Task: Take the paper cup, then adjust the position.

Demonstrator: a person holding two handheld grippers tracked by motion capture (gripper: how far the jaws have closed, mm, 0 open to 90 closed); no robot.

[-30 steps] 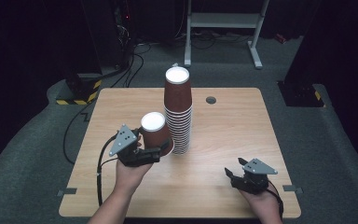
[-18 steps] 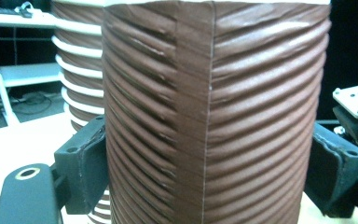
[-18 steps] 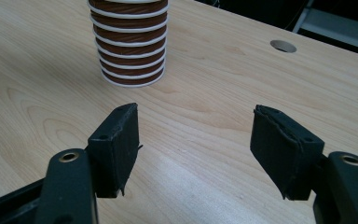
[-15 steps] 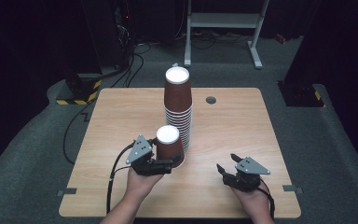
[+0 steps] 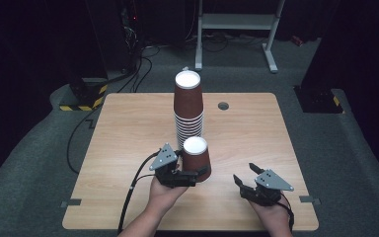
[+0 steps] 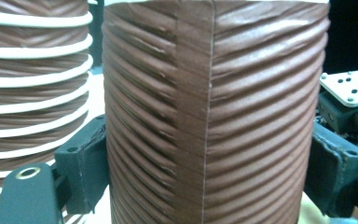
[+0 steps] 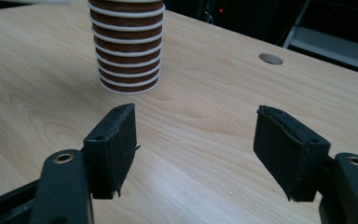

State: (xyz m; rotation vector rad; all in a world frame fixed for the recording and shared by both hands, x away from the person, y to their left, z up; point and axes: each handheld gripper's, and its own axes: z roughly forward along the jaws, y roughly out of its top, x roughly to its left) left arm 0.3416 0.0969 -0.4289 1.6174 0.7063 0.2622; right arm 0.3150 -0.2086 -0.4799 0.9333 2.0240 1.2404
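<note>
On the wooden table (image 5: pixel 128 128), a tall stack of brown paper cups (image 5: pixel 189 111) stands upside down near the middle, its white rims banded down the lower half. Just toward six o'clock from that stack, the left gripper (image 5: pixel 190 174) clamps a single upturned brown cup (image 5: pixel 196 159), its jaws pressed against the ribbed wall on either side; in the left gripper view the cup (image 6: pixel 214 116) stands between the two black pads, with the stack (image 6: pixel 32 88) close beside it at nine o'clock. Whether the cup's rim touches the tabletop or sits a little above it cannot be told. The right gripper (image 5: pixel 246 180) rests at about five o'clock on the table, well apart from the cup, with its jaws spread wide and nothing between them. In the right gripper view the bare pads (image 7: pixel 116 144) frame plain wood, with the stack's base (image 7: pixel 128 46) at about eleven o'clock and a round cable hole (image 7: pixel 271 59) at one o'clock.
</note>
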